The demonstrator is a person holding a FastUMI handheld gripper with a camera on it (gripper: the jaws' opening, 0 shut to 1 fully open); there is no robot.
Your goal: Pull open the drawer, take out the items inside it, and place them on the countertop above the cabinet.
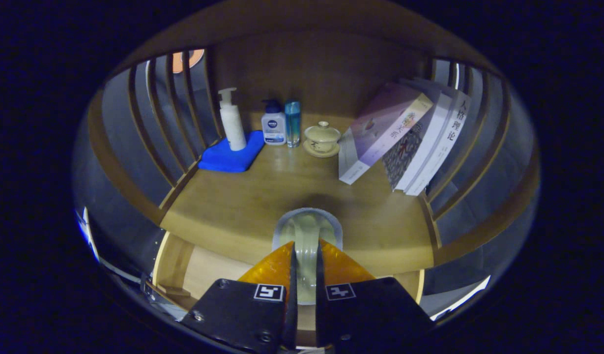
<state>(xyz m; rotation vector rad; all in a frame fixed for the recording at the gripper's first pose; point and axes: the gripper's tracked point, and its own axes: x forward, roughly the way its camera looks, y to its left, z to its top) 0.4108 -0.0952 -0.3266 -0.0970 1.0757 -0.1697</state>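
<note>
My gripper point(305, 244) is shut on a pale, translucent greenish item point(306, 227) with a rounded grey rim. Both orange fingers point(272, 265) press on its sides. The item sticks out ahead of the fingertips, over the front edge of the wooden countertop point(233, 206); I cannot tell whether it touches the wood. Below and behind that edge the drawer point(208, 270) stands pulled open. Its light wooden inside shows to the left of the fingers, and the gripper body hides the rest.
At the back of the countertop stand a white pump bottle point(232, 120) on a blue cloth point(230, 155), a white bottle with a blue cap point(273, 125), a clear blue bottle point(292, 123) and a lidded cup on a saucer point(322, 137). Several books point(405, 132) lean at the right. Slatted rails point(159, 123) close both sides.
</note>
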